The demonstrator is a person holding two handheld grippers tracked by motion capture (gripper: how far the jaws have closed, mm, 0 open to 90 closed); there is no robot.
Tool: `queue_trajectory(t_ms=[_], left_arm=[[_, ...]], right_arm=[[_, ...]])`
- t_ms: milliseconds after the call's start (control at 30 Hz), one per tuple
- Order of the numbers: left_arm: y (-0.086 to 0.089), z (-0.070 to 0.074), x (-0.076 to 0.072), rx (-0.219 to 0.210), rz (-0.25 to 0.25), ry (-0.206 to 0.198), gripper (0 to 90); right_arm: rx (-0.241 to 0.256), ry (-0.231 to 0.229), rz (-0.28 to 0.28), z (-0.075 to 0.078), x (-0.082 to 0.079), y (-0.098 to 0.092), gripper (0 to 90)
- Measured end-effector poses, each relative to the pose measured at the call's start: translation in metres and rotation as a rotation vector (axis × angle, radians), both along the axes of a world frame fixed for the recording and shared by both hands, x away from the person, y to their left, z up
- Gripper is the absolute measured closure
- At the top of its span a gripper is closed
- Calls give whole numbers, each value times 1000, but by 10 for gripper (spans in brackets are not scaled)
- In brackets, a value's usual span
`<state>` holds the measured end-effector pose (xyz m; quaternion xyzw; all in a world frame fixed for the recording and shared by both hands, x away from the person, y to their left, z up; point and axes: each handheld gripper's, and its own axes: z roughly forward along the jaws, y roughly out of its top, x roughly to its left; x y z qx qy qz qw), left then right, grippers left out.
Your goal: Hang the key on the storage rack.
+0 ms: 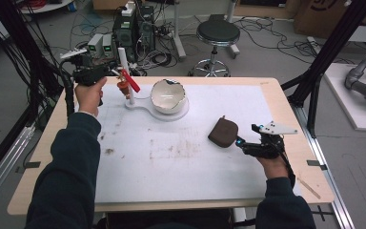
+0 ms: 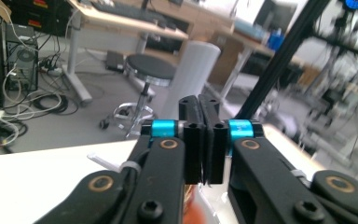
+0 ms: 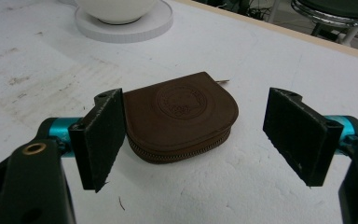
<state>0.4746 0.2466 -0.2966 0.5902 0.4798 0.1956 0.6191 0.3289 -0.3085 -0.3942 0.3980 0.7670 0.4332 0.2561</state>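
Two flat black pads of the right gripper [image 3: 193,140] stand spread around a rounded brown leather zip pouch [image 3: 182,119] lying right of centre on the white worktop [image 1: 181,167], while the left gripper [image 2: 200,140] is clenched at far left.

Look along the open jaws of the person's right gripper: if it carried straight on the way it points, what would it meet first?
The right gripper would most likely meet the brown zipped pouch first. The pouch lies flat on the white table, ahead of and between the open jaws, its zip edge toward them.
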Motion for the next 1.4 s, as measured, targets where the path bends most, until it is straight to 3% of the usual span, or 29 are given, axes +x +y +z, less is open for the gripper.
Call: queue_trajectory(t_ms=[33, 233, 333, 367, 433, 567, 633, 667, 733, 767, 833, 867, 1000, 1033, 1133, 1400], left_arm=[[1, 0, 0, -18, 5, -2, 884], [7, 3, -9, -23, 20, -36, 750], [16, -3, -34, -64, 45, -74, 592], [16, -3, -34, -64, 45, -74, 578], [20, -11, -52, -46, 49, -100, 556], [29, -31, -83, -10, 100, -90, 227], [32, -39, -97, 27, 94, -92, 189], [32, -47, -111, 83, 74, -107, 182], [28, -54, -124, 195, 76, -114, 176], [26, -58, -129, 220, 56, -119, 175], [24, -61, -133, 227, 41, -122, 176], [21, -70, -144, 224, 14, -129, 176], [18, -86, -152, 204, -10, -121, 176], [17, -97, -156, 217, -11, -122, 176], [16, -108, -159, 251, -21, -117, 175], [15, -114, -155, 239, -32, -112, 176]], right_arm=[[0, 0, 0, 0, 0, 0, 215], [0, 1, -1, 0, -1, 0, 215], [0, -1, 0, 1, -1, 0, 215], [-2, -6, 2, 1, -1, 0, 215], [-3, -9, 1, 1, -1, -1, 215], [-1, -1, -12, 0, 0, -2, 215], [1, 7, -11, 0, 1, -1, 215], [1, 8, -14, 0, 1, 0, 215], [-2, 14, -16, -1, 2, 0, 215], [0, 21, -20, -2, 3, 1, 215], [-2, 24, -28, -2, 4, 1, 215], [-1, 27, -36, -2, 5, 2, 215], [-3, 32, -44, -3, 5, 4, 214], [-7, 33, -46, -3, 5, 4, 215], [-12, 32, -48, -4, 5, 5, 215], [-14, 28, -61, -4, 7, 7, 214]])
